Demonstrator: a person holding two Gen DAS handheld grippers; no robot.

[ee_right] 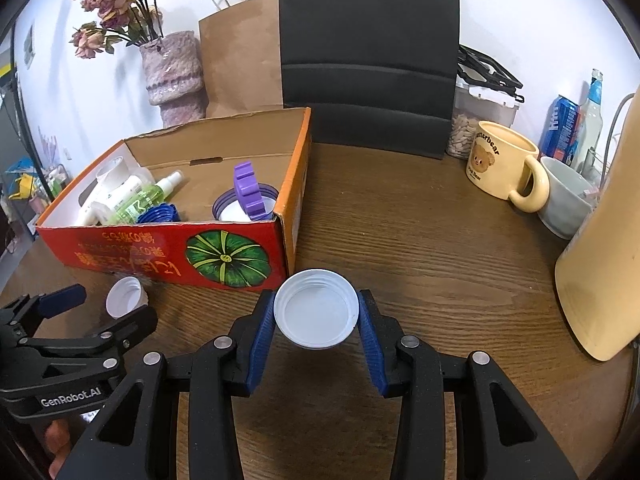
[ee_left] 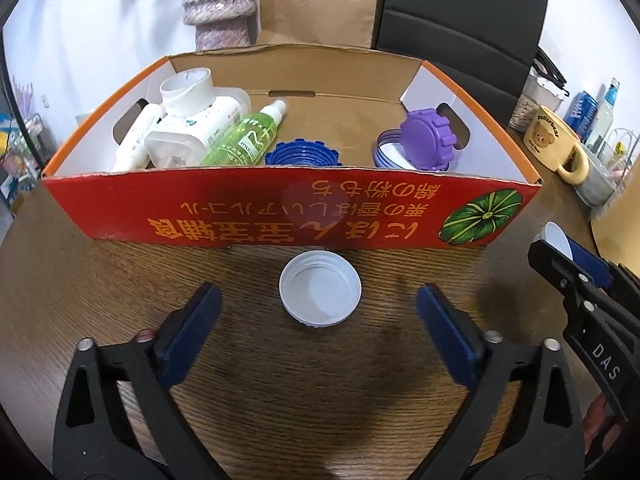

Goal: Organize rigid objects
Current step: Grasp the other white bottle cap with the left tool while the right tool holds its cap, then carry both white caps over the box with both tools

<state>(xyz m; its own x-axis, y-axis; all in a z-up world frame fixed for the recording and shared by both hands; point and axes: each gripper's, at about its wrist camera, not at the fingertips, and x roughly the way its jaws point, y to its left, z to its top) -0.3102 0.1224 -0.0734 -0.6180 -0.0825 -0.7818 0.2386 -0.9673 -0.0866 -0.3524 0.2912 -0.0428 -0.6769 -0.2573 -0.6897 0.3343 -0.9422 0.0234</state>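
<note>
Left wrist view: the left hand-held gripper [ee_left: 318, 320] hangs over the wooden counter [ee_left: 280, 392] with its blue pads spread wide apart. A white lid [ee_left: 320, 289] lies between them, open side up, flat on the counter and touching neither pad. It sits just in front of the red front wall of the cardboard box [ee_left: 256, 216]. Inside the box, at its left end, a white tape roll [ee_left: 188, 94], a white wipes pack [ee_left: 192, 132], a white tube [ee_left: 136, 140] and a green spray bottle [ee_left: 244, 134] lie piled together. A blue lid [ee_left: 302, 155] rests near the middle of the box floor. At the right end a purple lid [ee_left: 428, 138] stands on edge against a blue-striped lid [ee_left: 386, 154].

Right wrist view: the right hand-held gripper [ee_right: 316, 316] is closed on a second white lid [ee_right: 316, 312], its pads pressing the rim from both sides, the open side facing the camera. This lid is held clear of the counter, near the box's front right corner. The same gripper and lid appear at the right edge of the left wrist view. On the counter well to the right of the box stand a cream bear mug [ee_right: 502, 164] and, just beside it, a grey bowl [ee_right: 566, 204]. Behind the box are a brown paper bag [ee_right: 240, 52], a pink vase [ee_right: 174, 72] of dried flowers and a black chair back [ee_right: 368, 52].
</note>
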